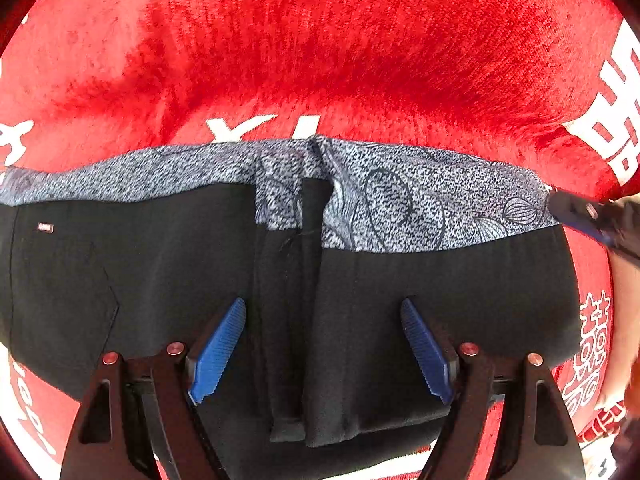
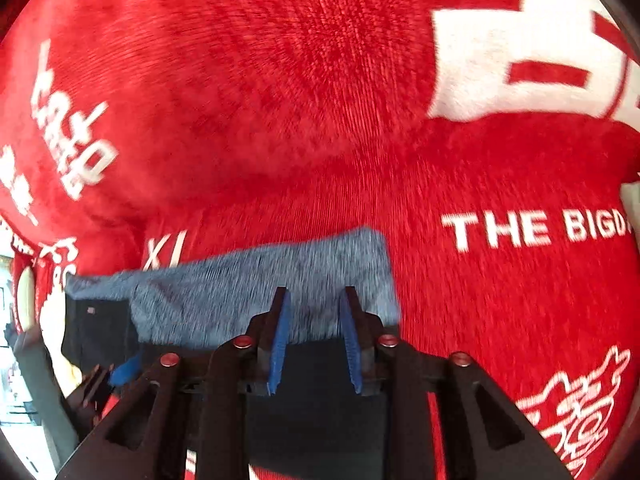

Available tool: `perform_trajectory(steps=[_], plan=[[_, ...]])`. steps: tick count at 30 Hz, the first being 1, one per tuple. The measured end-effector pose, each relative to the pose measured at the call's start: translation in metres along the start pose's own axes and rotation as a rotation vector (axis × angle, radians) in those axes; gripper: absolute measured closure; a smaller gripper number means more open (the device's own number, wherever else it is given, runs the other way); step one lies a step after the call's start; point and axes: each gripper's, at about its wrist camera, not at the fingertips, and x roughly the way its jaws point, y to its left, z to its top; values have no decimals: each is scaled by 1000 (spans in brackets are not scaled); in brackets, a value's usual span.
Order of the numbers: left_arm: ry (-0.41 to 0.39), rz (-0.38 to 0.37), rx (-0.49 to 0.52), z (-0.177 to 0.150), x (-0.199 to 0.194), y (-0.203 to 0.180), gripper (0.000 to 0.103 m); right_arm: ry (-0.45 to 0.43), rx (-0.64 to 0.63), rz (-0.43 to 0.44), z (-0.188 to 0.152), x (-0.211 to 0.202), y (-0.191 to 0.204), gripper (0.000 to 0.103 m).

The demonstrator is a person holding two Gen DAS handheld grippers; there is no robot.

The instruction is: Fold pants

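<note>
Pants: We see the black cloth pants (image 1: 440, 300) lying flat on the fuzzy red blanket with white letters (image 1: 320, 52). They sit right under both of our grippers.

Band: The top band of the pants is turned over, so its grey speckled inside (image 1: 400, 200) shows. It lies just past the tips of our left gripper, and it runs from side to side.

Middle seam: A dark fold of cloth (image 1: 288, 320) runs down the pants, right between the two blue pads of our left gripper.

Left gripper: Our left gripper (image 1: 323, 350) points down at the pants. Its blue ribbed pads (image 1: 218, 350) stand far apart. We hold nothing in it.

Right gripper: Our right gripper (image 2: 314, 340) is over the far end of the grey band (image 2: 260, 292), near its corner. Its blue pads (image 2: 280, 344) are only a little way apart. The picture is blurry there. We see a gap between the pads, and they do not pinch the cloth.

Seen from the left: The tip of our right gripper (image 1: 576, 210) shows at the right end of the grey band.

Blanket: Past the band, in front of both grippers, we see only the red blanket (image 2: 280, 100).
</note>
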Motion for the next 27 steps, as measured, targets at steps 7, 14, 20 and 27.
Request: perform_trajectory(steps=[7, 14, 20, 27], plan=[[15, 41, -53, -14, -14, 18, 22, 23, 5, -9, -42, -11, 0, 67], [-90, 96, -73, 9, -49, 16, 22, 19, 7, 2, -48, -4, -2, 55], [-30, 227, -87, 34, -12, 17, 22, 17, -18, 10, -49, -3, 2, 51], [-34, 248, -22, 13, -14, 17, 21, 14, -34, 2, -54, -6, 7, 46]])
